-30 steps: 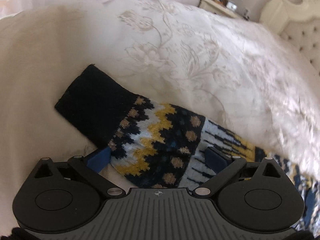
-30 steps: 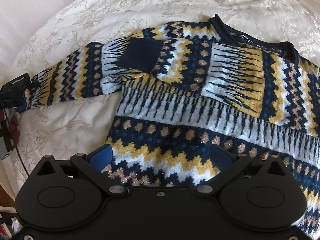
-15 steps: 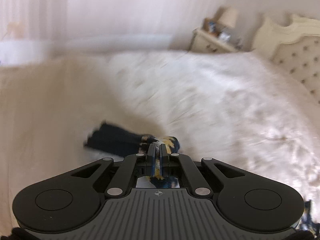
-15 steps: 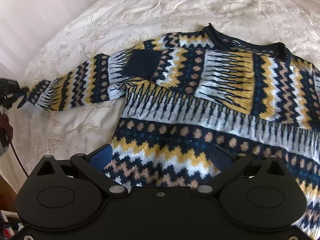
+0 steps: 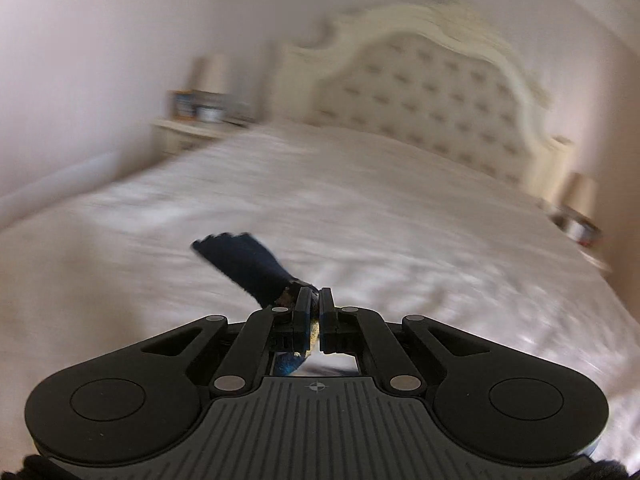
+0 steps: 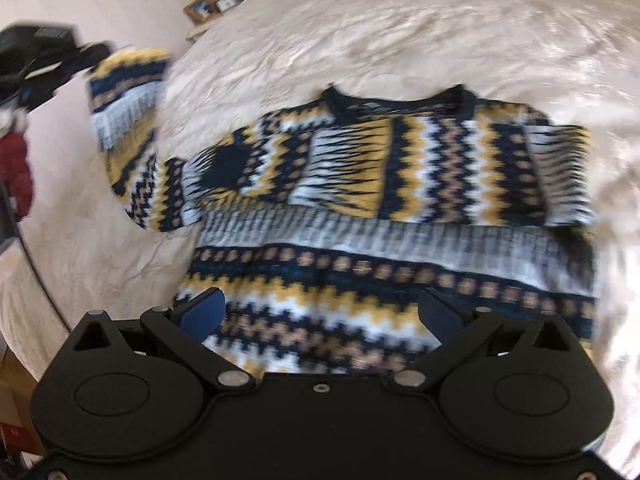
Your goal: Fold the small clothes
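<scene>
The left gripper (image 5: 316,312) is clenched on the sweater's (image 6: 384,216) dark-cuffed sleeve (image 6: 128,120), raised at ten o'clock, likely to fold it inward; the right gripper (image 6: 320,308) hovers released at six o'clock over the hem; the body lies flat on the bed (image 6: 400,32).

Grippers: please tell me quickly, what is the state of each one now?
Left gripper: closed on the sweater sleeve.
Right gripper: open, holding nothing.
</scene>
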The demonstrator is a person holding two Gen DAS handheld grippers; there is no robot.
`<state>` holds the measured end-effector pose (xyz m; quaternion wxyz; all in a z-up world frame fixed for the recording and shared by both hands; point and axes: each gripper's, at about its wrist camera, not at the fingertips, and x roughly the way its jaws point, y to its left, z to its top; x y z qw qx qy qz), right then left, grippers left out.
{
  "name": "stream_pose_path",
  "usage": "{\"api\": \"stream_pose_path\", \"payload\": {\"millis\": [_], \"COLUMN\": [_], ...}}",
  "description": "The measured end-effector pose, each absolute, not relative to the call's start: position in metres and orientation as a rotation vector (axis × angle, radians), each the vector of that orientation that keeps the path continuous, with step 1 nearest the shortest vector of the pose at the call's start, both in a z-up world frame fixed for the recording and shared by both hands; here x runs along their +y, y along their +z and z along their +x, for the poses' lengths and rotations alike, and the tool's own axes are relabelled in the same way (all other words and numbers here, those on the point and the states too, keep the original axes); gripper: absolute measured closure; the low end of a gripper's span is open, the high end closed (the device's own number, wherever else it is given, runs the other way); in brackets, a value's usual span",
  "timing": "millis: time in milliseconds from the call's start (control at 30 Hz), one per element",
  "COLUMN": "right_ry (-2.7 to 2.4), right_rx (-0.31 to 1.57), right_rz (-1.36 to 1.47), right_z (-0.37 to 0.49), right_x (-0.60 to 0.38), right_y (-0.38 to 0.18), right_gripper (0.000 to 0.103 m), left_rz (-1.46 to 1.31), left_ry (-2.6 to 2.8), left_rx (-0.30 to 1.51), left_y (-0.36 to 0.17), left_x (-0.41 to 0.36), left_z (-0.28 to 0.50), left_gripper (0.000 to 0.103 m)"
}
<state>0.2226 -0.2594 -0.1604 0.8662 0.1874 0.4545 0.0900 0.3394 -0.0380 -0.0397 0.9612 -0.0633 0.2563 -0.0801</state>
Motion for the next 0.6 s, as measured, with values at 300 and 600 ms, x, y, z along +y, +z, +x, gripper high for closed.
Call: {"api": "stream_pose_path", "payload": {"millis": [300, 600], "right_ry": [0.089, 0.059], "right_rx": [0.920, 0.901], "right_rz": [0.446, 0.462], "right_z": [0.205, 0.236], "right_x": [-0.323, -0.339], "right_y": [-0.161, -0.168], "right_gripper": [0.000, 0.000], "left_rz": [-0.054, 0.061], "left_ry": [-0.439, -0.420], "left_rx": [0.707, 0.740], "left_y": [-0.108, -0.114], "left_x": [-0.158, -0.140], "left_z": [0.339, 0.323], "left_gripper": [0.098, 0.097]}}
